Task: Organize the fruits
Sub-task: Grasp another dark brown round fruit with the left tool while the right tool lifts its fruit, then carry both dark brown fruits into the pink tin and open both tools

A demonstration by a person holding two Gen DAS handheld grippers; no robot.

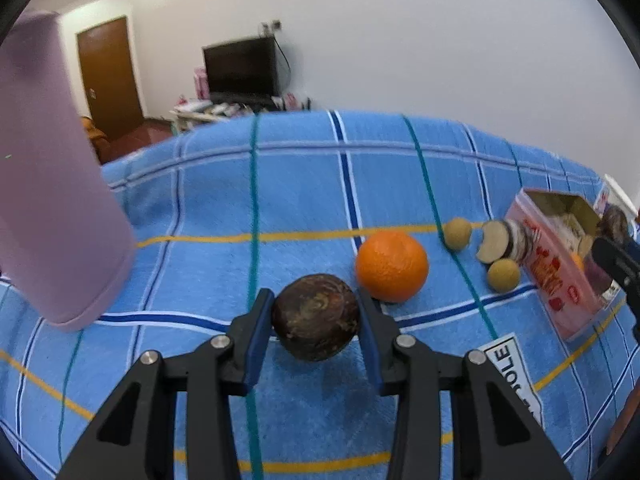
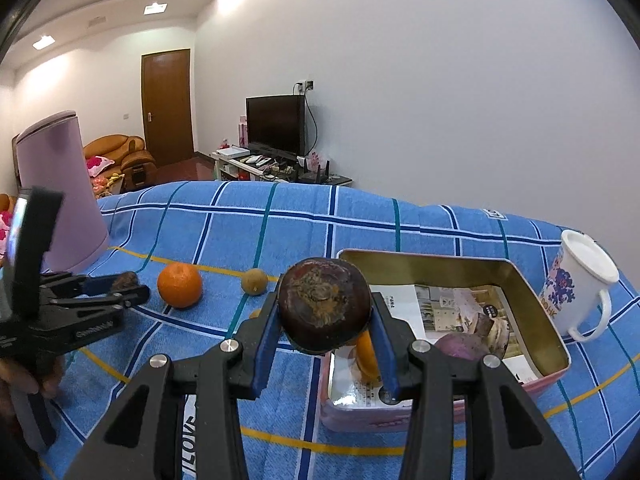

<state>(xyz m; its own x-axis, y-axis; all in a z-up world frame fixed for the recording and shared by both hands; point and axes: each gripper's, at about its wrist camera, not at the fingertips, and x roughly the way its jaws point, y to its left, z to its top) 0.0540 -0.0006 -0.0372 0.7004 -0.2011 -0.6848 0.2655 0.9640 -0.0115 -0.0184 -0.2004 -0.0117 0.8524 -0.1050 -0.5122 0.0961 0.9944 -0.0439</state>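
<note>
My left gripper [image 1: 316, 297] is shut on a dark brown round fruit [image 1: 316, 320] just above the blue checked cloth [image 1: 304, 184]. Right of it lie an orange [image 1: 391, 266], two small tan fruits [image 1: 458, 233] [image 1: 504, 275] and a cut fruit piece [image 1: 494, 246] beside the pink tin [image 1: 560, 292]. In the right wrist view my right gripper [image 2: 326, 300] is shut on another dark brown fruit [image 2: 324, 308], held over the left end of the tin [image 2: 538, 308]. In the tin lie a purple fruit [image 2: 460, 346] and an orange piece [image 2: 366, 354]. The left gripper [image 2: 132, 284] shows at far left.
A tall lilac bin [image 2: 64, 192] stands on the cloth at the left. A white mug with a lid [image 2: 576, 280] stands right of the tin. A white printed label [image 1: 516, 376] lies on the cloth near my left gripper. Beyond the cloth's far edge are a TV and a door.
</note>
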